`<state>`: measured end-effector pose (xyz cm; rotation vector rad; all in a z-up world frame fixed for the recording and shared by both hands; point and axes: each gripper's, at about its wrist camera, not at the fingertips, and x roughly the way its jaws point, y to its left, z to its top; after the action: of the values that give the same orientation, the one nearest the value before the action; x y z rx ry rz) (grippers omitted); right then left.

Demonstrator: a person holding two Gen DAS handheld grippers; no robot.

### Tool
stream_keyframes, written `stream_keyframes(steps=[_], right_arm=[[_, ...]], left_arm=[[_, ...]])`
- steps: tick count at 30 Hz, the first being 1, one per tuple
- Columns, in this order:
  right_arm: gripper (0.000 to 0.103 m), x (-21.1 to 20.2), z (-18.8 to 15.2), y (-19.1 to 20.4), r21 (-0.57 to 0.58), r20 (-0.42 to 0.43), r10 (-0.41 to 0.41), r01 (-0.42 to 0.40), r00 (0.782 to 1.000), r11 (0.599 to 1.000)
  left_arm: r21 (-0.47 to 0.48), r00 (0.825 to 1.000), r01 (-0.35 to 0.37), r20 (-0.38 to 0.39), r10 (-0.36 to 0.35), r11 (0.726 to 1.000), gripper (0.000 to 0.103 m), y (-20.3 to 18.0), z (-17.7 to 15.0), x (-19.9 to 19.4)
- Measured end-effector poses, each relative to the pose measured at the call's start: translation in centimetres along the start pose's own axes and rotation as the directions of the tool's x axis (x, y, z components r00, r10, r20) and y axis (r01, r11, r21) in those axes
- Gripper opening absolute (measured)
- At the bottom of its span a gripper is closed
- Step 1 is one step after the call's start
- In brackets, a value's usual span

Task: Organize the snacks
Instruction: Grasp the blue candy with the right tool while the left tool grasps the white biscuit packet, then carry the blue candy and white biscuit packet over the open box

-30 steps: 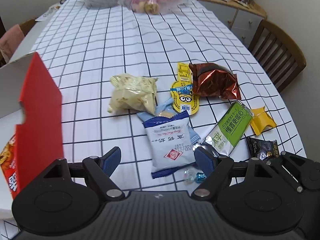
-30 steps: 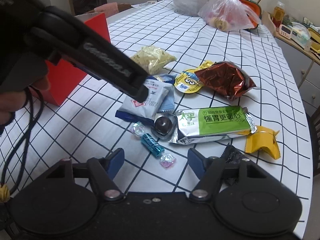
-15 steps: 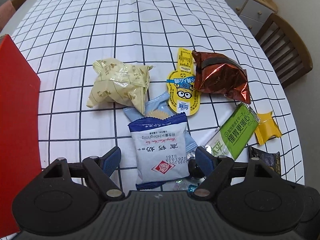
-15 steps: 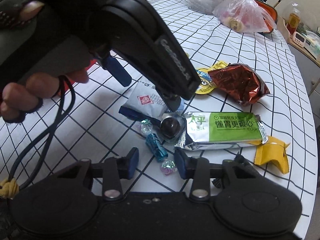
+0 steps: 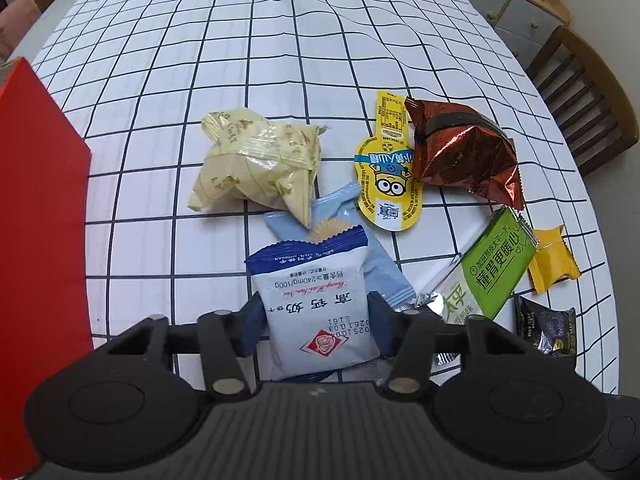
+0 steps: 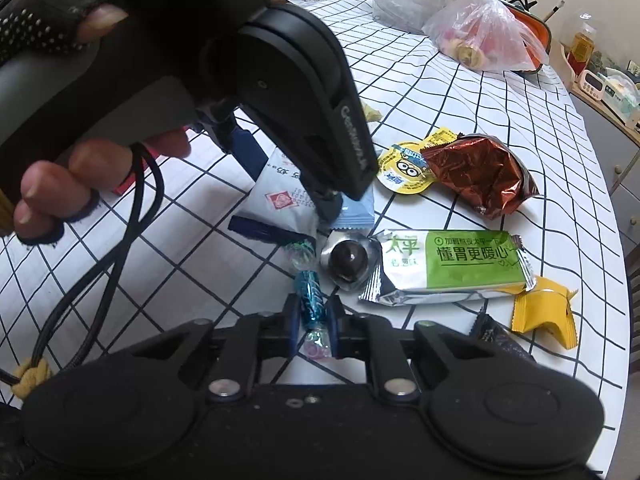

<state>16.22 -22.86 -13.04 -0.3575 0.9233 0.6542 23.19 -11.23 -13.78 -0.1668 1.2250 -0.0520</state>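
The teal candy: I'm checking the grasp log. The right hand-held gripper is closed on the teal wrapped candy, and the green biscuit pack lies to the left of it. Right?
Not quite. The right hand-held gripper is shut on the teal wrapped candy, but the green biscuit pack lies to the right of it, not the left. The right wrist view shows this.

The biscuit packet (image 5: pixel 316 304) sits on top of another flat packet (image 5: pixel 360 248), crinkled bag (image 5: pixel 256 164) behind it, box wall (image 5: pixel 40 216) way off left.
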Motion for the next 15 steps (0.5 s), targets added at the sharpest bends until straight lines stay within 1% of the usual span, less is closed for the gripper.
stream_keyframes(steps=[5,15], right_arm=[[0.011,-0.1,0.1,0.1,0.027,-0.003,-0.014,0.014,1.0,1.0],[0.011,-2.0,-0.6,-0.1,0.172,0.002,0.003,-0.004,1.0,0.985]], left_arm=[[-0.013,1.0,0.005,0.005,-0.005,1.0,0.048,0.7,-0.7,-0.5],[-0.038,0.999,0.025,0.026,-0.024,0.999,0.048,3.2,-2.5,-3.1]])
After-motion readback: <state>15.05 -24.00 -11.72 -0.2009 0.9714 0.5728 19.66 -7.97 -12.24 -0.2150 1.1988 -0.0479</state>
